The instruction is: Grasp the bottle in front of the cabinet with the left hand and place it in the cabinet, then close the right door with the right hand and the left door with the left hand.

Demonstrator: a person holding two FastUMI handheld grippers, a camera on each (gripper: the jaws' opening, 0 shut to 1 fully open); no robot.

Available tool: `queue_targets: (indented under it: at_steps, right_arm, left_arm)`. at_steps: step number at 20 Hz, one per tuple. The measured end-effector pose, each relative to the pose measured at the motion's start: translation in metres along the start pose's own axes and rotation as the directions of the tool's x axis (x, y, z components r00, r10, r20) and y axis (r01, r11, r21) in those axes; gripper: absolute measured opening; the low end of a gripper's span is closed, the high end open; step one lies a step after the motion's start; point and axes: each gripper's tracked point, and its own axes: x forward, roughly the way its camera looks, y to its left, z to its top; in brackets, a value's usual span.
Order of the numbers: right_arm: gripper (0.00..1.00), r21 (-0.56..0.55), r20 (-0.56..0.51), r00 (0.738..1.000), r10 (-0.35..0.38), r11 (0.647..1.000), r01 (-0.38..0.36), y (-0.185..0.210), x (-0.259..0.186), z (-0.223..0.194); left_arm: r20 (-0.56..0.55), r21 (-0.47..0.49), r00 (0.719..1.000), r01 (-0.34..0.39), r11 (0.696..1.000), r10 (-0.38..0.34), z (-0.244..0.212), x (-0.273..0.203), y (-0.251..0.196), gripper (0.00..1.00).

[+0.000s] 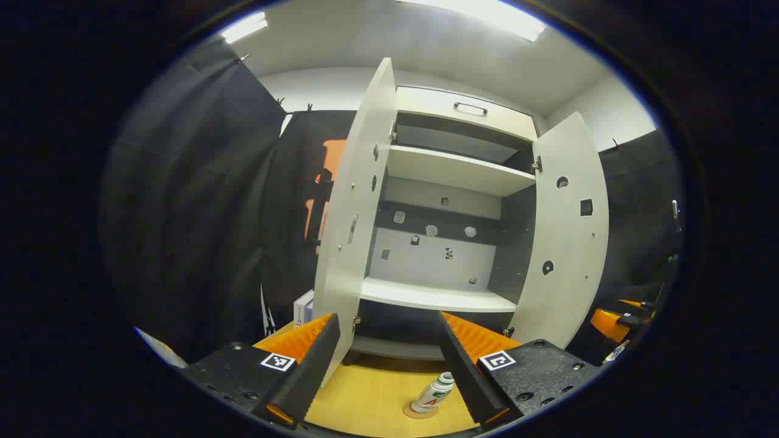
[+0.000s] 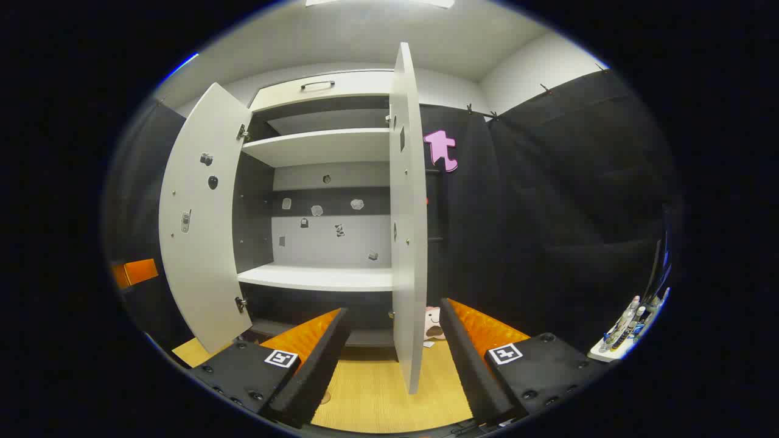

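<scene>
Nothing of the task is judged done: the bottle is not yet grasped and both doors stand open.

Cabinet [image 1: 450,182]: tall, pale, flat-panelled, with dark inner side walls and matt white shelves. A drawer front with a thin bar handle is seen along the top. Small stickers are scattered over the back panel.

Left door [image 1: 350,225]: smooth white board, swung wide out, seen nearly edge-on in the left gripper view. Right door [image 2: 406,213]: the same board, swung out toward the camera in the right gripper view, with small round holes or fittings in its inner face.

Counter [image 1: 377,395]: light wood grain, yellowish, lying in front of the cabinet.

Left hand-held gripper [image 1: 389,365]: jaws are held wide apart, nothing between them; ribbed pads on blocky, grainy bodies. Right hand-held gripper [image 2: 392,359]: likewise spread wide and empty, aimed at the edge of the right door, not touching it.

Bottle [image 1: 433,393]: small, white, cylindrical, with a pale cap and a printed label, standing on a round mat on the counter in front of the cabinet, just beside the left gripper's right-hand finger, apparently untouched.

Left to do: grasp, place on a shelf, close right door, then left.
</scene>
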Motion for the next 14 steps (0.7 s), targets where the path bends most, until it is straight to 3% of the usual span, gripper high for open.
queue_targets:
  at_steps: [7, 14]
  right_arm:
    - [0.97, -0.01, 0.006, 0.999, -0.043, 0.999, 0.043, -0.023, -0.009, 0.0]
    - [0.97, -0.03, 0.018, 0.997, -0.07, 0.997, 0.071, -0.033, -0.016, 0.005]
  left_arm:
    - [-0.021, -0.046, 1.0, 0.012, 0.999, -0.013, -0.01, 0.01, -0.013, 0.95]
    - [-0.037, -0.033, 0.999, -0.007, 0.999, 0.006, -0.01, 0.005, -0.01, 0.95]
